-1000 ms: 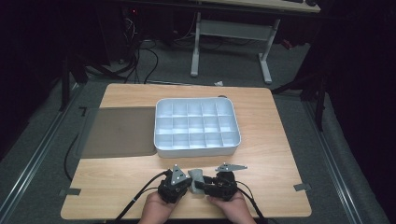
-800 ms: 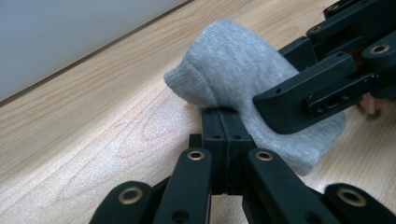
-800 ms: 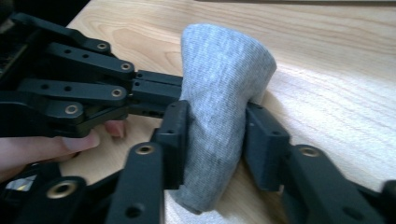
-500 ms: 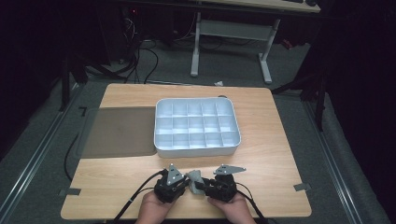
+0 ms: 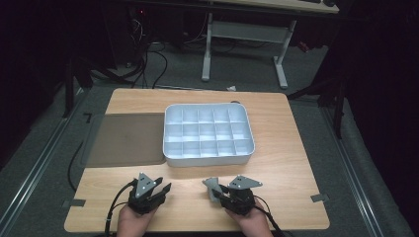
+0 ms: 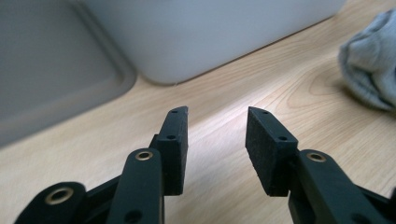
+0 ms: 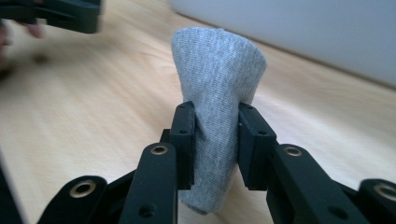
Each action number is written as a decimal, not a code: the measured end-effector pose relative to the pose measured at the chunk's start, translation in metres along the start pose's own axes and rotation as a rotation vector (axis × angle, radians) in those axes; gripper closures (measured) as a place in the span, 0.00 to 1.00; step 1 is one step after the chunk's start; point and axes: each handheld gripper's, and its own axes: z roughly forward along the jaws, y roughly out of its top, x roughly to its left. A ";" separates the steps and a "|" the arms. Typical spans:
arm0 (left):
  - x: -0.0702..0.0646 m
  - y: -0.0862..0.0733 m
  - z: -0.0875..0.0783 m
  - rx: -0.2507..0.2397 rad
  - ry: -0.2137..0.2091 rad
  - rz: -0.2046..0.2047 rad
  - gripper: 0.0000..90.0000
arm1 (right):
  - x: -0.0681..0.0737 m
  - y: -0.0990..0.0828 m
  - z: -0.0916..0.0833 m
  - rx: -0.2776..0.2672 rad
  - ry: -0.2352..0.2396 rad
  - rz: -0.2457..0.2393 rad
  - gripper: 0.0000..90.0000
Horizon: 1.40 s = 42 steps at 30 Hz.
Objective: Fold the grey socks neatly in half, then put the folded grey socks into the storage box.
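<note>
R claw is clamped on a rolled grey sock: both pads press into the fabric, which pinches in between them and flares out above. In the high view the R claw sits near the front edge of the tabletop, a bit right of centre, w/ the sock sticking out of it toward the tabletop's middle. Sock is lifted at that end; can't tell if its lower end touches the wood.

L claw is about half open, nothing between the pads, bare wood showing through the gap. Its jaws have just been opening, w/ no thing between them. In the high view the L claw is near the front edge too, left of centre, well apart from the R one. From the left gripper view the sock lies off to the side, clear of the L pads.

White divided tray sits mid-tabletop, beyond both claws, its front wall facing them; compartments look empty. A grey flat lid lies just beside the tray on its left, reaching the tabletop's left edge. The tray's wall is also close behind the sock in the right gripper view.
</note>
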 end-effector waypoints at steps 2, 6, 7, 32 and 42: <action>0.000 0.001 -0.001 -0.008 0.002 0.038 0.66 | -0.008 0.000 -0.005 0.010 -0.021 0.008 0.79; 0.001 0.001 0.000 -0.005 -0.005 0.048 0.63 | -0.017 -0.001 -0.013 0.033 -0.056 0.001 0.79; 0.001 0.001 0.000 -0.005 -0.002 0.053 0.63 | -0.017 -0.001 -0.013 0.033 -0.056 0.001 0.79; 0.005 0.002 -0.006 -0.033 -0.062 0.060 0.44 | -0.041 0.026 -0.039 0.299 -0.134 -0.079 0.79; 0.005 0.001 -0.006 -0.041 -0.058 0.056 0.42 | -0.059 0.033 -0.044 0.370 -0.131 -0.045 0.79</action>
